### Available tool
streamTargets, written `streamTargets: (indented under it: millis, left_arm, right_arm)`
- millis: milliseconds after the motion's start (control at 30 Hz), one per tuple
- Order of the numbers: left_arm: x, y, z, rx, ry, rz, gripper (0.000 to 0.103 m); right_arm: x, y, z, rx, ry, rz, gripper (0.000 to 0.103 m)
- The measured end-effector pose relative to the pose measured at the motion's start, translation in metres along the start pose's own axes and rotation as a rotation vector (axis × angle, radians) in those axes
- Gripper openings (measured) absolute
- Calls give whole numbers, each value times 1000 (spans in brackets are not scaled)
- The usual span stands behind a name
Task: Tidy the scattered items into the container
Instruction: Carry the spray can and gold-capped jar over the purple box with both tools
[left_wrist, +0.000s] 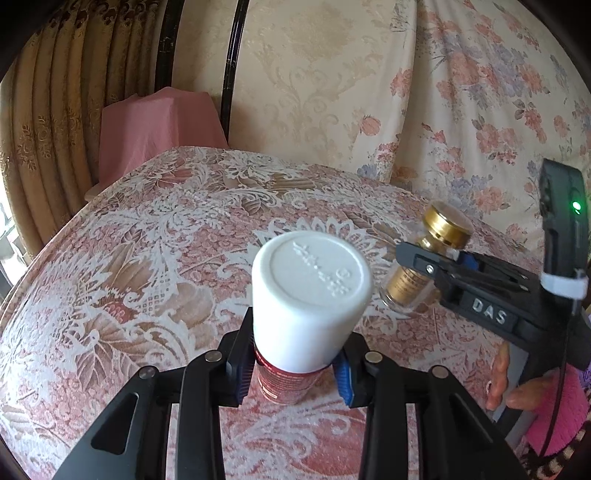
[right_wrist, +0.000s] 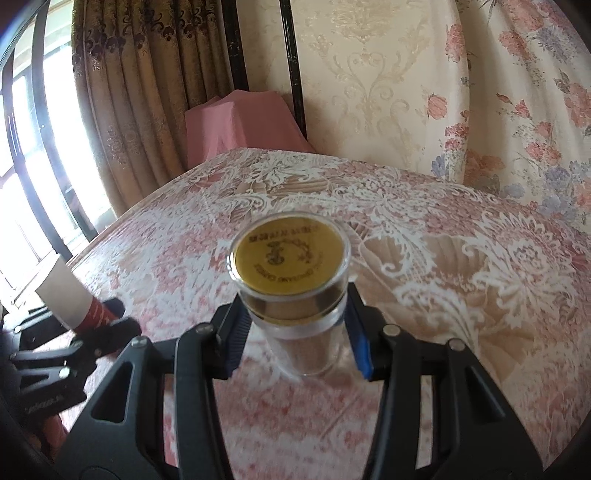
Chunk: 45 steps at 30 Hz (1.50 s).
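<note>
I have my left gripper (left_wrist: 293, 373) clamped on a white-capped red spray can (left_wrist: 306, 295), my right gripper (right_wrist: 295, 343) on a gold-topped glass jar (right_wrist: 291, 280), both lifted above the lace tablecloth (right_wrist: 443, 258). No container in view; 2 items undelivered.

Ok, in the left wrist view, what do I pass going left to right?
Curtain → pink cloth → white-capped can in the left gripper → gold-capped bottle → right gripper holding it → person's hand.
</note>
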<state>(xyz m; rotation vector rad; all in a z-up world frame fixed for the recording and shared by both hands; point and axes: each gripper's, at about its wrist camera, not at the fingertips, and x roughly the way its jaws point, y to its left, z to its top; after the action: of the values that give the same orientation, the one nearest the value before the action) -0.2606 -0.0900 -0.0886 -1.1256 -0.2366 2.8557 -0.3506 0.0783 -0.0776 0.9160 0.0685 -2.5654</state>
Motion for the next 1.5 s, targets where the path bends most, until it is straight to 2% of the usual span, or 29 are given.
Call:
streamTargets:
  millis: [333,900,1167,1500]
  left_arm:
    - [-26,-14,-17,43,13,11,36]
    - [-84,-41,-64,125,41,-25,36]
    - [-108,-83,-84,211,40,-83,36]
    - [-147,-155,-85,324,1,-169,36]
  right_arm:
    - [-50,11,-24,-7,6,-30,50]
    - [-150,44,-77,-2,3,-84,50]
    - [-203,41,-103,41,-12,-136,50]
    - [-278,19,-122,96,-45,-211,50]
